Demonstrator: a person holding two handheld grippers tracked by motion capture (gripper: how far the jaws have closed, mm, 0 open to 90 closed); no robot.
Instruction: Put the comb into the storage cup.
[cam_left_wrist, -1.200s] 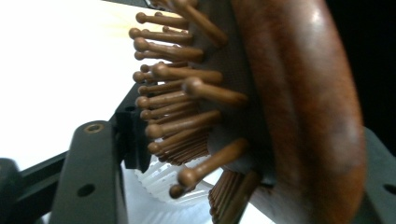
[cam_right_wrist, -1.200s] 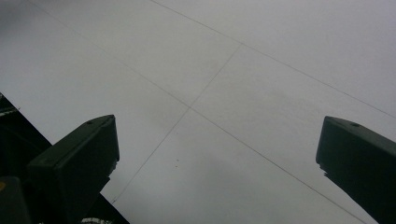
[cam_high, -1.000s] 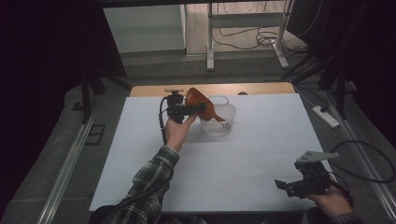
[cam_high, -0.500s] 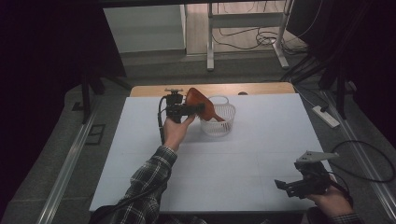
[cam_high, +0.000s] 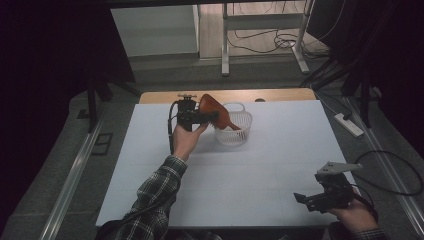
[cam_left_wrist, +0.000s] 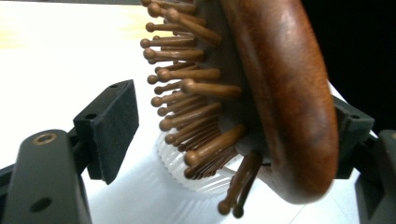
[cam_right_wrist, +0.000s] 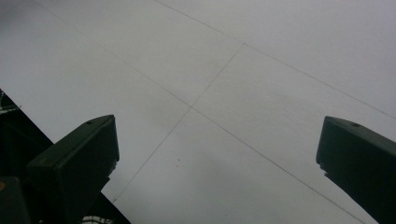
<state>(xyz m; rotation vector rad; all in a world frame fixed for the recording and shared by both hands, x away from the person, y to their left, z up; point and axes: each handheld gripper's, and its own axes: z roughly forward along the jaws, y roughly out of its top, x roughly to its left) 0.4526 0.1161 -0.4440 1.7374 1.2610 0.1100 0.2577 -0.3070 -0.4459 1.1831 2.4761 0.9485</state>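
Covering most of the table (cam_high: 150, 165) is a white sheet, with a strip of bare wood along the far edge. The whole near half lies open, and wide free room runs along the left and right sides as well.

Toward the far middle stands a small white basket (cam_high: 239, 134), well in from every edge. A brown wooden hairbrush (cam_high: 212, 107) leans into it: its long axis runs slanting, with the broad head up and to the left, above the basket's left rim, and the handle pointing down and to the right into the basket. In the left gripper view the bristles (cam_left_wrist: 187, 88) face left, the smooth back faces right, and the basket rim shows below them.

At the brush head is the left gripper (cam_high: 202, 118), held up off the table in a hand whose plaid sleeve reaches in from the near edge. Its jaws have just been opening; the brush head sits between them, the left pad (cam_left_wrist: 112, 128) standing clear of the bristle tips, while contact on the back side cannot be told.

Near the right corner rests the right gripper (cam_high: 307, 199), jaws spread wide over bare sheet, holding nothing.
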